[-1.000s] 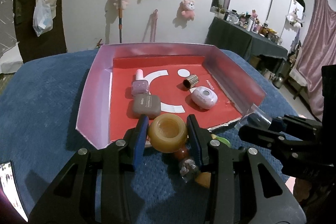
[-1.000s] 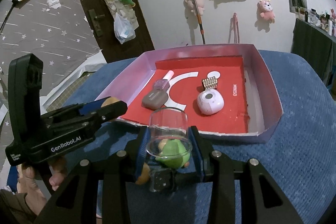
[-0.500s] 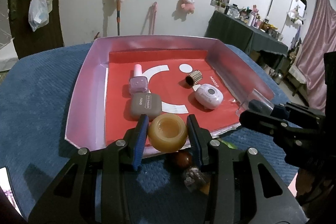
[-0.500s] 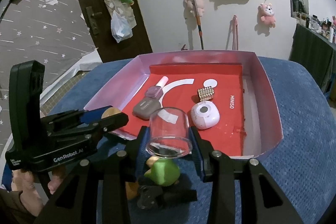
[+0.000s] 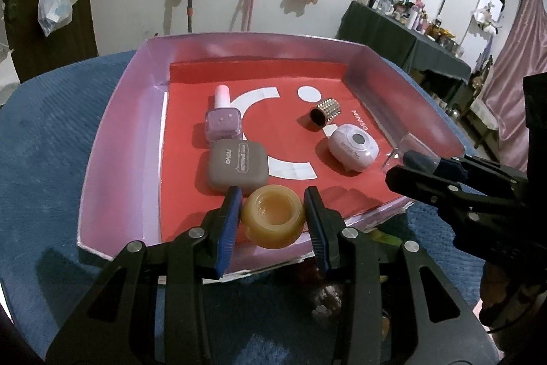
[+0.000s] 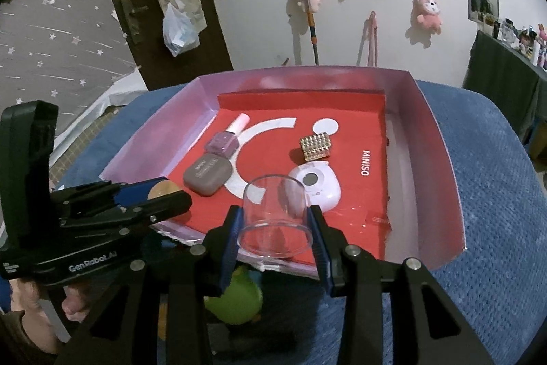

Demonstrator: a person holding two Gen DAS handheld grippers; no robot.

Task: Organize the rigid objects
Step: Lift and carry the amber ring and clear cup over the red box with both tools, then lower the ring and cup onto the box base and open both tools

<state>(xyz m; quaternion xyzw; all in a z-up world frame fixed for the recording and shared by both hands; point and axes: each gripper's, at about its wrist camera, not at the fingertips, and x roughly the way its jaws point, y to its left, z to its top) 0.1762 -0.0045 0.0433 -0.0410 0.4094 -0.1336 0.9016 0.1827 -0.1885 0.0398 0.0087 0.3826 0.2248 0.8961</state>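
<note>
My left gripper (image 5: 271, 221) is shut on a round amber jar (image 5: 273, 219), held over the near edge of the pink box (image 5: 112, 139) with a red floor. My right gripper (image 6: 275, 226) is shut on a clear plastic cup (image 6: 275, 214), also above the box's near edge. Inside the box lie a purple nail polish bottle (image 5: 223, 122), a grey-brown case (image 5: 237, 165), a studded gold cap (image 5: 325, 111) and a white oval device (image 5: 352, 151). Each gripper shows in the other's view: the right gripper (image 5: 420, 166) at the right, the left gripper (image 6: 164, 194) at the left.
The box rests on a blue textured cloth (image 6: 495, 194). A green toy (image 6: 239, 296) and small dark objects lie on the cloth below the grippers, near the box's front edge. A hand (image 6: 71, 300) holds the left gripper. A dark cluttered table (image 5: 410, 36) stands at the back right.
Both grippers moved forward and a little down, carrying the amber jar and the clear cup from above the cloth to over the box's near edge. The loose toys fell behind.
</note>
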